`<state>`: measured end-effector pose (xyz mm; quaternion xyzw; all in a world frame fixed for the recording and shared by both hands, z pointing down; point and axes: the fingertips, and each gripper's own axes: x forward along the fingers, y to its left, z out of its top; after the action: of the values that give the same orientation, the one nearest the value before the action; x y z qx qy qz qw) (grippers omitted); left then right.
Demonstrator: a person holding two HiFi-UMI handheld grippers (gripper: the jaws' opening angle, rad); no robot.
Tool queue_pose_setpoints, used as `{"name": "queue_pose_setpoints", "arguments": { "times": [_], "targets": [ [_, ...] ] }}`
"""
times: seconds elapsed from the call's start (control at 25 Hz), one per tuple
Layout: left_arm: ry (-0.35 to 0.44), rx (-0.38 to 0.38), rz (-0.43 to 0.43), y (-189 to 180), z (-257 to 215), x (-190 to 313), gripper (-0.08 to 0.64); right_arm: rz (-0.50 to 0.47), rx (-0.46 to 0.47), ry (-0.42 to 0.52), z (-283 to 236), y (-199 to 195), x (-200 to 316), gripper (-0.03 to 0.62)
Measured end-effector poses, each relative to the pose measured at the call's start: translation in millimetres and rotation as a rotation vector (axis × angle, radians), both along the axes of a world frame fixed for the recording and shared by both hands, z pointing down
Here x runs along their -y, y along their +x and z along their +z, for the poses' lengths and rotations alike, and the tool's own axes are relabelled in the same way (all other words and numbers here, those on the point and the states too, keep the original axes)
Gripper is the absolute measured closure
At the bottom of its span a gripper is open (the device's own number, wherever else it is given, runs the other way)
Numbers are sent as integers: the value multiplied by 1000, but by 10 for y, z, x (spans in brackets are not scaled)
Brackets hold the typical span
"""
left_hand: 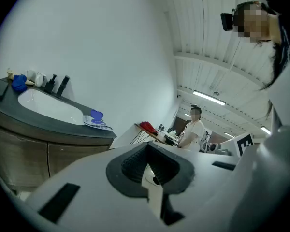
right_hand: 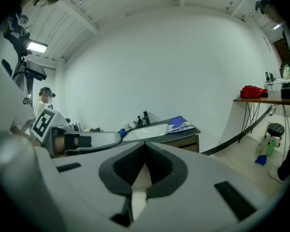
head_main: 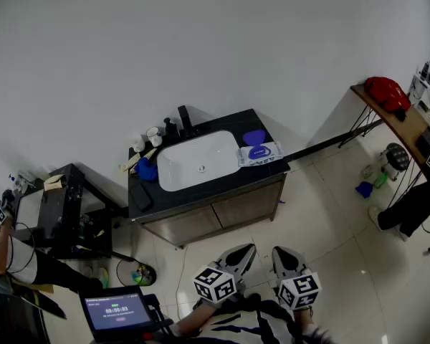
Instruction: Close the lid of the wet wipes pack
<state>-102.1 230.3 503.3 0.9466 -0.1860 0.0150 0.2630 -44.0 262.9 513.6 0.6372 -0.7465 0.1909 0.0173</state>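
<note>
The wet wipes pack (head_main: 259, 153) lies on the black counter (head_main: 201, 192) just right of the white basin (head_main: 198, 161). Its blue lid (head_main: 254, 137) stands open behind it. The left gripper view shows the pack (left_hand: 97, 123) far off at mid-left, and the right gripper view shows the pack (right_hand: 181, 126) at the counter's right end. My left gripper (head_main: 247, 250) and right gripper (head_main: 282, 253) hang side by side over the floor, well short of the cabinet. Both are shut and hold nothing.
A black faucet (head_main: 184, 120), white cups (head_main: 153, 134) and a blue cloth (head_main: 145, 169) sit round the basin. A wooden side table (head_main: 394, 120) with a red bag (head_main: 385, 92) stands to the right, and a black rack (head_main: 68, 210) to the left. A tablet (head_main: 115, 311) is at bottom left.
</note>
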Motion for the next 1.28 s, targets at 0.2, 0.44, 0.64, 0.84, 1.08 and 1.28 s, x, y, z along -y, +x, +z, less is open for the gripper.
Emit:
{"name": "queue_pose_setpoints", "arguments": {
  "times": [0.2,0.44,0.64,0.84,1.08,1.28],
  "targets": [
    [-3,7,-6,121,-27,81,560,7,24,-5,34,124,42,594],
    [-15,23,-11,239,67,339,560,-2,41,-18,156,259,304,594],
    [3,14,-19,281,65,590,559,-1,37,-9,157,307,460,594],
    [-15,27,-5,535,124,1505,560,15,35,-37,186,589,1304,594],
    [-11,29,26,702,91,2241,559,46,30,-20,93,779,2020,594],
    [-9,68,54,904,200,3002,559,95,20,-30,57,1032,2683,594]
  ]
}}
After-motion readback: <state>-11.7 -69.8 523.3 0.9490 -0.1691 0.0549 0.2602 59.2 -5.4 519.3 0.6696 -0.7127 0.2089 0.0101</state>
